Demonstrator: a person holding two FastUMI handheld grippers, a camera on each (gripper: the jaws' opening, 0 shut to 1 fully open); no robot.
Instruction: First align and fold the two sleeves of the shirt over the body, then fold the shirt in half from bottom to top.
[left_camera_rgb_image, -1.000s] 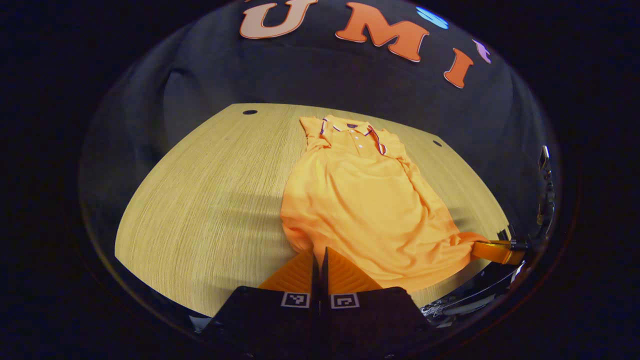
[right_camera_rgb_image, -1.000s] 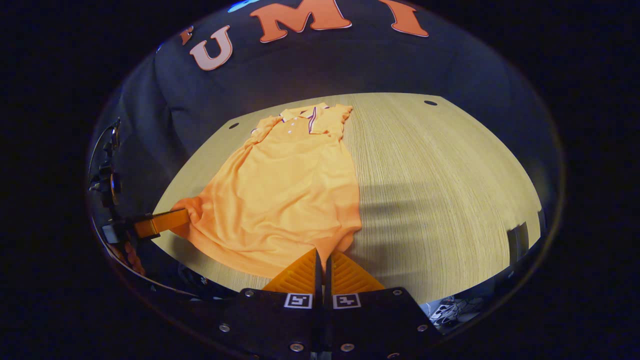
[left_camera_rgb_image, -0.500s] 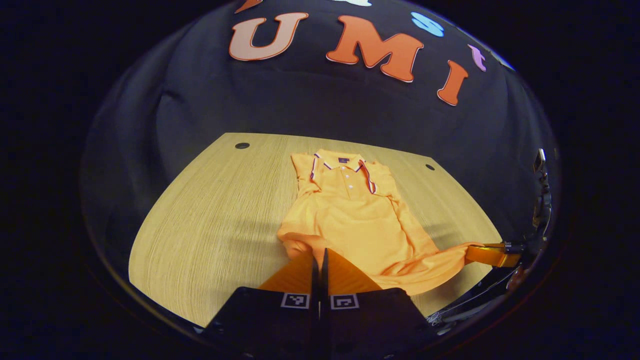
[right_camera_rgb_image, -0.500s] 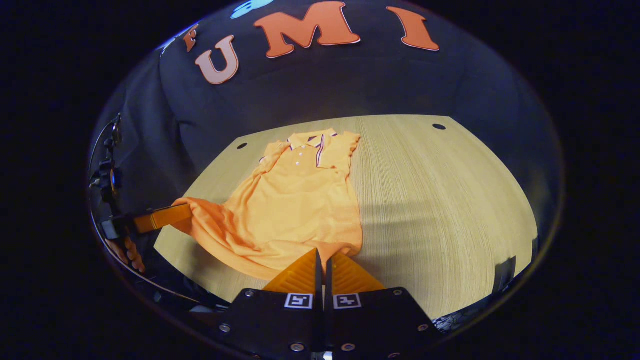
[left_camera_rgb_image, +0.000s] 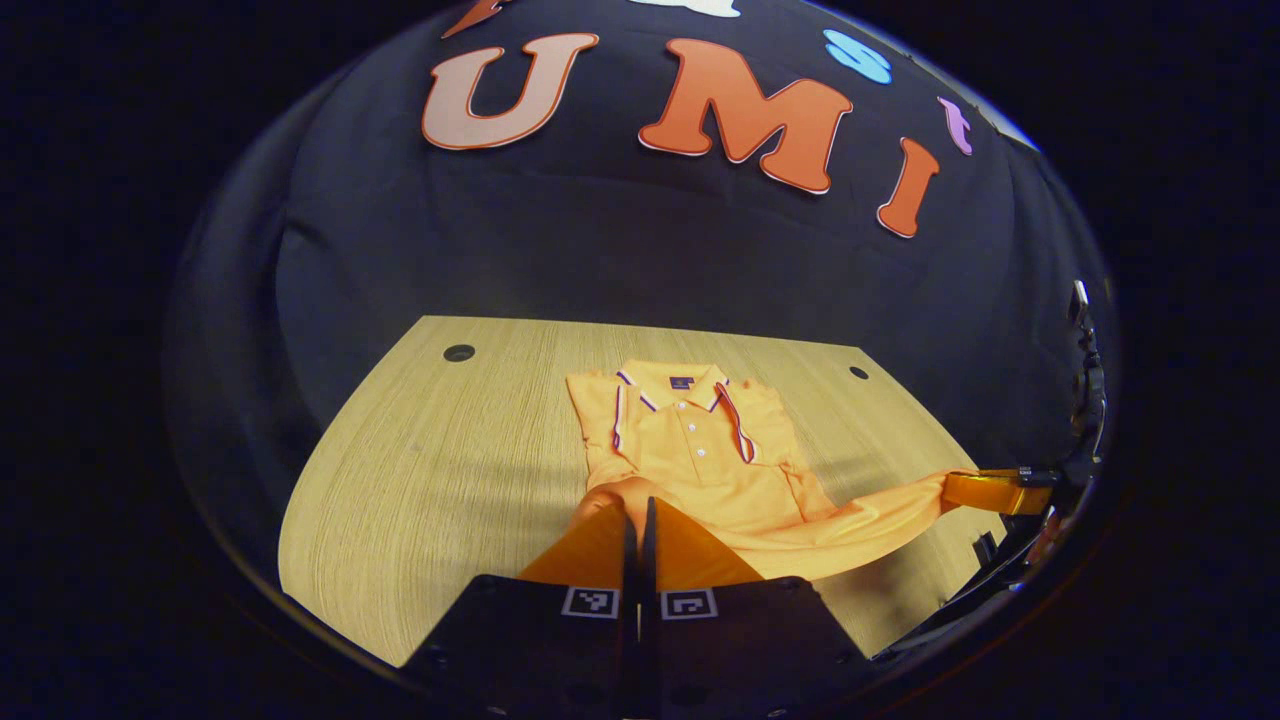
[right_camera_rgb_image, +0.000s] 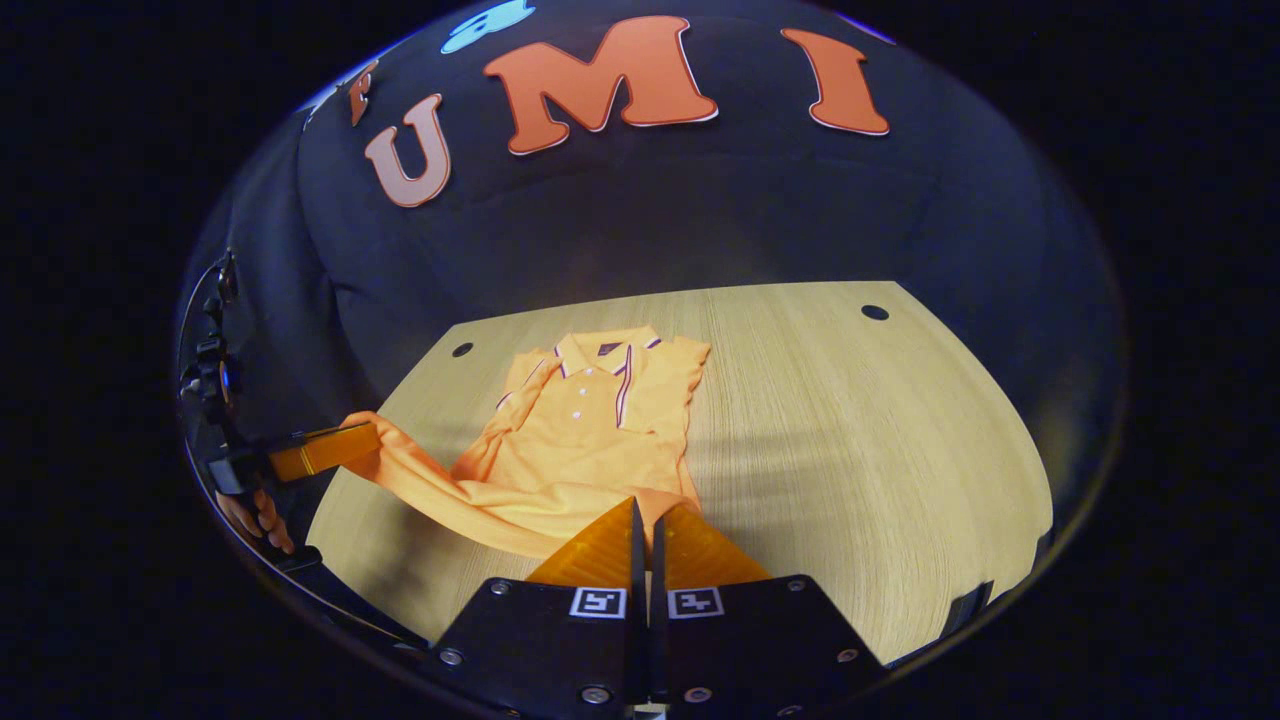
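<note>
An orange polo shirt (left_camera_rgb_image: 700, 450) (right_camera_rgb_image: 590, 430) lies collar-away on the wooden table, its sleeves folded onto the body. Its bottom hem is raised off the table and stretched between both grippers. My left gripper (left_camera_rgb_image: 637, 505) is shut on the hem's left corner. My right gripper (right_camera_rgb_image: 645, 510) is shut on the hem's right corner. In the left gripper view the right gripper (left_camera_rgb_image: 985, 492) shows at the far right with cloth in it. In the right gripper view the left gripper (right_camera_rgb_image: 320, 450) shows at the far left, a hand (right_camera_rgb_image: 250, 515) below it. The shirt's lower body hangs beneath the lifted hem.
The wooden table (left_camera_rgb_image: 440, 460) (right_camera_rgb_image: 850, 420) has small round holes near its back corners (left_camera_rgb_image: 459, 352) (right_camera_rgb_image: 875, 312). The dark booth wall rises right behind the table's far edge.
Both grippers have risen and carried the shirt's bottom hem up and toward the collar. Less of the shirt's body lies flat than before.
</note>
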